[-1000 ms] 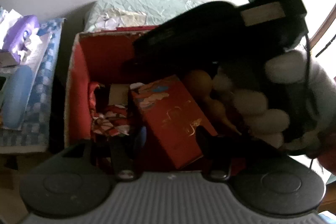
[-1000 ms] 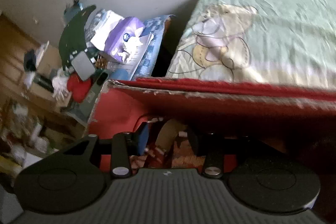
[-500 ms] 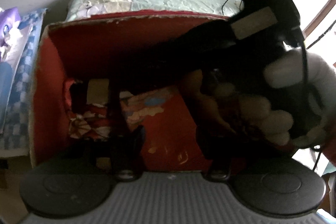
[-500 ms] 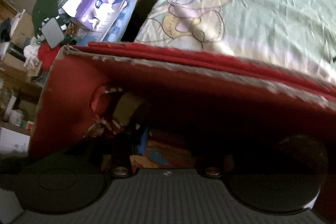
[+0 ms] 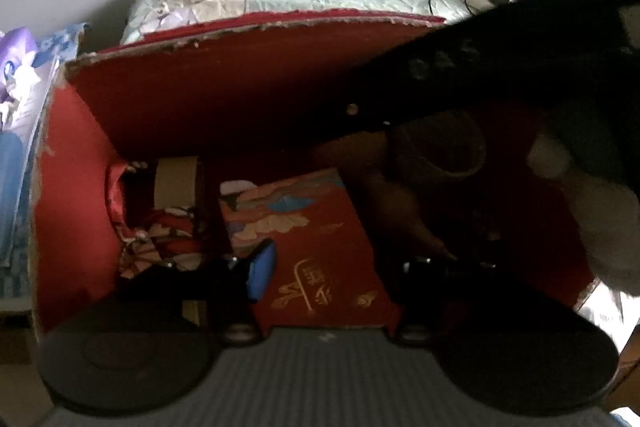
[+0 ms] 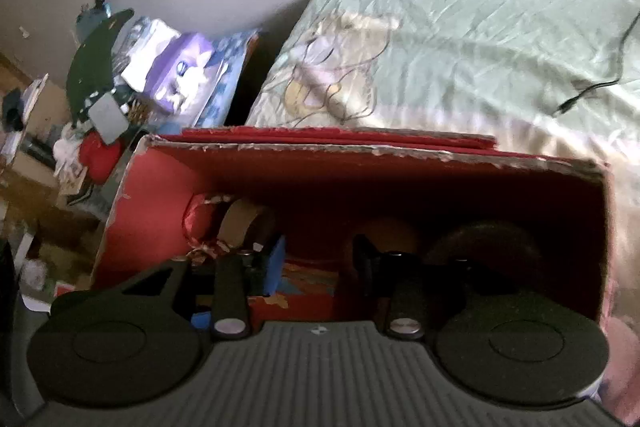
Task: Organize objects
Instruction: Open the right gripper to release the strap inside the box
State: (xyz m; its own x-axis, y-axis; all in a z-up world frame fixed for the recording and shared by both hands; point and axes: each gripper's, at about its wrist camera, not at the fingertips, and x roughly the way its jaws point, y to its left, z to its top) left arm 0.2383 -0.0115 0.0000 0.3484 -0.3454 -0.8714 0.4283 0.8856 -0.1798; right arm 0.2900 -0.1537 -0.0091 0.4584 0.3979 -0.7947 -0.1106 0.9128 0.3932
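Observation:
An open red carton (image 5: 72, 195) stands against the bed. A flat red gift box (image 5: 320, 235) with gold characters lies on its floor, between the fingers of my left gripper (image 5: 340, 267). The left jaws are opening and the pads stand just off the box's sides. A brown gourd (image 5: 396, 195) and a dark round bowl (image 5: 440, 147) lie to its right. My right gripper (image 6: 320, 263) hangs over the carton (image 6: 120, 227) with its jaws opening and nothing between them. Beyond its fingers I see the gourd (image 6: 384, 231) and the bowl (image 6: 480, 243).
A red patterned cloth bundle (image 5: 160, 239) and a cardboard roll (image 5: 176, 179) fill the carton's left end. A pale green bedsheet (image 6: 480, 59) with a black cable (image 6: 592, 87) lies behind. Cluttered shelves and a purple tissue pack (image 6: 180, 71) stand to the left. A white-gloved hand (image 5: 600, 219) is at the right.
The right gripper has drawn back up and to the right, out of the carton, leaving the gourd inside. The left gripper has come lower over the carton, and the red gift box now lies flatter.

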